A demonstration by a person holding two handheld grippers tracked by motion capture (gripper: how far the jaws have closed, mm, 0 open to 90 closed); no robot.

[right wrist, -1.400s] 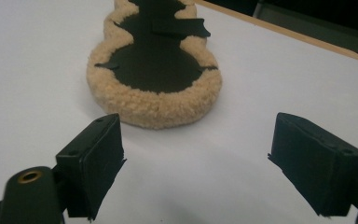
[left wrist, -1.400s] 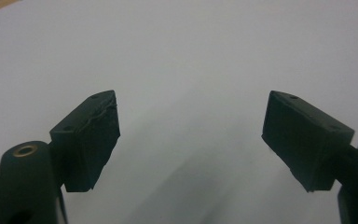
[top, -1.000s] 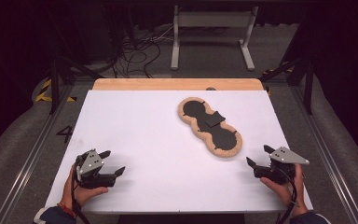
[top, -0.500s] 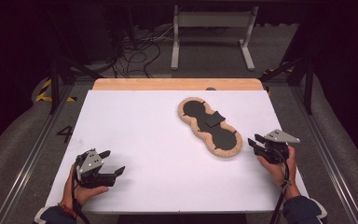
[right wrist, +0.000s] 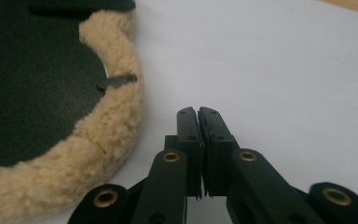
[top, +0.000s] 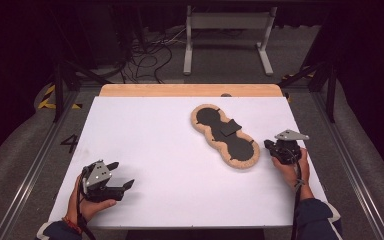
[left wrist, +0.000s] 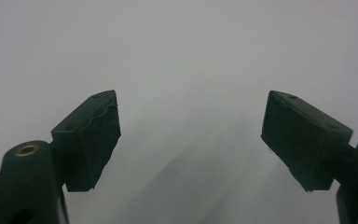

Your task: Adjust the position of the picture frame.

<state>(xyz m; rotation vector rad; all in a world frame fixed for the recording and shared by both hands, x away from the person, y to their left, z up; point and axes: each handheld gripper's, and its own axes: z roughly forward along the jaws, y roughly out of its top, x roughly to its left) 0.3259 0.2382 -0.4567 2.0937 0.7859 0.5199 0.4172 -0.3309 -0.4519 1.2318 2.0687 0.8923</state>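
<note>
My left gripper (top: 121, 186) rests low on the white table (top: 150, 140) at the near left corner, in my left hand (top: 87, 205). Its jaws stand wide apart, released, with nothing between them; in the left gripper view the two black pads (left wrist: 93, 140) frame bare white surface.

Toward the right of the middle lies the fleece pad (top: 225, 135), a peanut-shaped piece with a cream woolly rim and two dark round panels, running on a slant from the far middle to the near right. A small dark flap lies across its narrow waist.

Just beside the pad's near right lobe is my right gripper (top: 268, 145), held in my right hand (top: 292, 165). Its jaws have just been closing and now sit clenched, pad against pad, on nothing. In the right gripper view the tips (right wrist: 198, 112) point along the bare table, with the woolly rim (right wrist: 116, 126) close at their left, apart from it.
</note>
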